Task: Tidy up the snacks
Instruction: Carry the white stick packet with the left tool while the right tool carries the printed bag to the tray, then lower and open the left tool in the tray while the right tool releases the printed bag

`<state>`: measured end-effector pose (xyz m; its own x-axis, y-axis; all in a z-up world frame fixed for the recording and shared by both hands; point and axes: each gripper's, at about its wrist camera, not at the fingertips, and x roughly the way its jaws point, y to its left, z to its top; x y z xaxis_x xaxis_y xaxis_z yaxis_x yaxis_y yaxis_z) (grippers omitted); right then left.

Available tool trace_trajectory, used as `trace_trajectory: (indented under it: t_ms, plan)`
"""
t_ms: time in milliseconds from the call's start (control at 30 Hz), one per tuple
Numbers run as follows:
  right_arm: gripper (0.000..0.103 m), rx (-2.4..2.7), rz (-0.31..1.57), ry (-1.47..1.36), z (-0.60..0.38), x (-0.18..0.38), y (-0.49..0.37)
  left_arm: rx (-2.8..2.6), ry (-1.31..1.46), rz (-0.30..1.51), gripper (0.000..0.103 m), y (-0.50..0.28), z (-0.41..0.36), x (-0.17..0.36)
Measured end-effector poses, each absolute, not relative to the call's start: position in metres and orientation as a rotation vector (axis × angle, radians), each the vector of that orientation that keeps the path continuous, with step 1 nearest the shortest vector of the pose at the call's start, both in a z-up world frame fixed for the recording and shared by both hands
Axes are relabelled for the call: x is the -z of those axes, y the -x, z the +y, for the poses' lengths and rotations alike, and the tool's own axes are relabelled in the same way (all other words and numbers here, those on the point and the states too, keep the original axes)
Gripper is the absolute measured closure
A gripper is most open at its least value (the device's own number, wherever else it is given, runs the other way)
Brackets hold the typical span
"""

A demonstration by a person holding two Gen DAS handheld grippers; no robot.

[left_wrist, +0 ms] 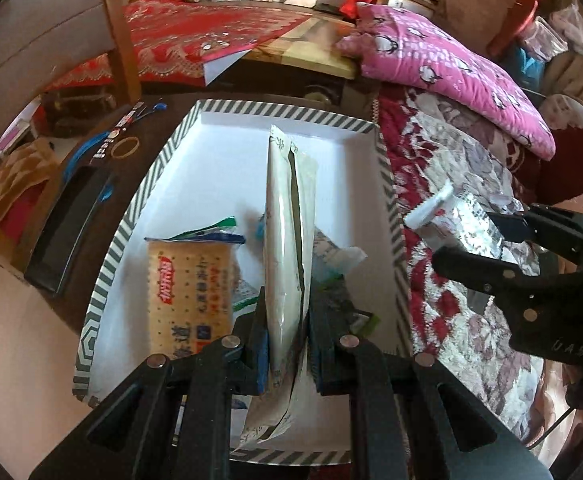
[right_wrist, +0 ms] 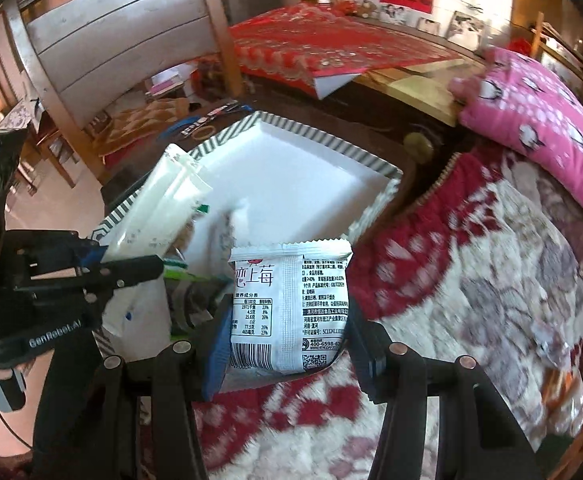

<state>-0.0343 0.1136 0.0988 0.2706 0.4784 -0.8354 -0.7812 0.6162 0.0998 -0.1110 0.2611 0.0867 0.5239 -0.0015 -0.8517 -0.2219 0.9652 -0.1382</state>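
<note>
Left gripper (left_wrist: 287, 344) was clamped tight on a long cream packet (left_wrist: 289, 232), held edge-up over the striped tray (left_wrist: 131, 216). Right gripper (right_wrist: 287, 340) stood about half open, its pads pressed on a white pouch (right_wrist: 289, 304) with printed back facing the lens, just over the tray's near corner beside the blanket (right_wrist: 471, 280). Tray's far half lay bare and white; near end was crowded by a cracker pack (left_wrist: 189, 288) flat along the left wall and a few small wrappers, hard to tell apart under the packet. Tray sat on a dark table (left_wrist: 91, 184), its right rim against the blanket's edge. Left view alone showed the cracker pack, a black tablet (left_wrist: 67, 232) and a rubber band (left_wrist: 125, 147) left of the tray. Right view alone showed the pouch's label; the blanket was blurred there.
</note>
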Motion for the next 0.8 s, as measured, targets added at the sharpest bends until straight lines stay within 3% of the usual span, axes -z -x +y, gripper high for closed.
trace_trajectory:
  t_ms: [667, 800]
  plan:
    - [0.047, -0.929, 1.024, 0.42, 0.187, -0.068, 0.024, -0.195, 0.278, 1.044, 0.087, 0.103, 0.286, -0.07]
    - [0.047, -0.929, 1.047, 0.413, 0.191, -0.059, 0.021, -0.212, 0.272, 1.038, 0.082, 0.103, 0.286, -0.072]
